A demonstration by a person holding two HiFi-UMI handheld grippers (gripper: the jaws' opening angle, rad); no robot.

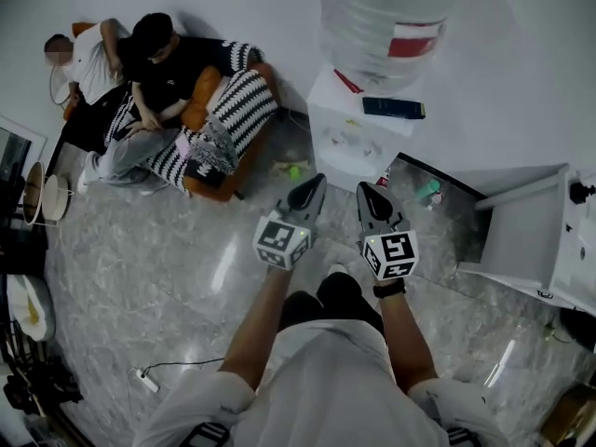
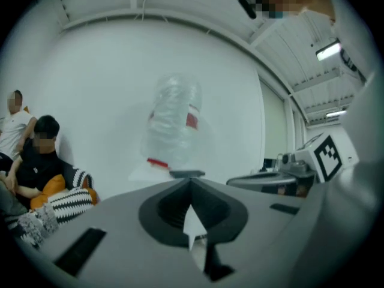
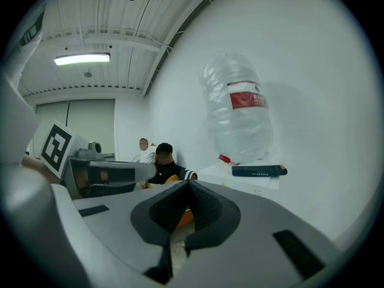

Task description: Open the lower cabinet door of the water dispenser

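Left tongs (image 1: 315,182): shut tip to tip, gripping nothing, touching nothing. Same from the left gripper view (image 2: 191,185) – ribbed pads meeting at the point, only a pale sliver of background showing through lower down.

Right tongs (image 1: 371,194): likewise fully closed and empty, held in the air just beside the left pair, both aimed ahead. Seen along its own jaws (image 3: 187,188): pads pressed together, no object caught.

Straight ahead of both pairs, against the white wall: the water dispenser (image 1: 354,133), white, topped by a big clear bottle (image 1: 386,21) with a red label. On its top surface, a flat dark gadget (image 1: 393,108). Below it, close past the right tongs' tips, the dark lower front (image 1: 442,203) of the dispenser, with something small and green showing there – open or closed, cannot tell. No contact between either tongs and the dispenser.

To the left, a sofa (image 1: 237,110) with striped cushions and two seated people. To the right, a white chair (image 1: 526,236). Underfoot, a glossy marble floor (image 1: 186,268), with a power strip (image 1: 144,380) lying on it.
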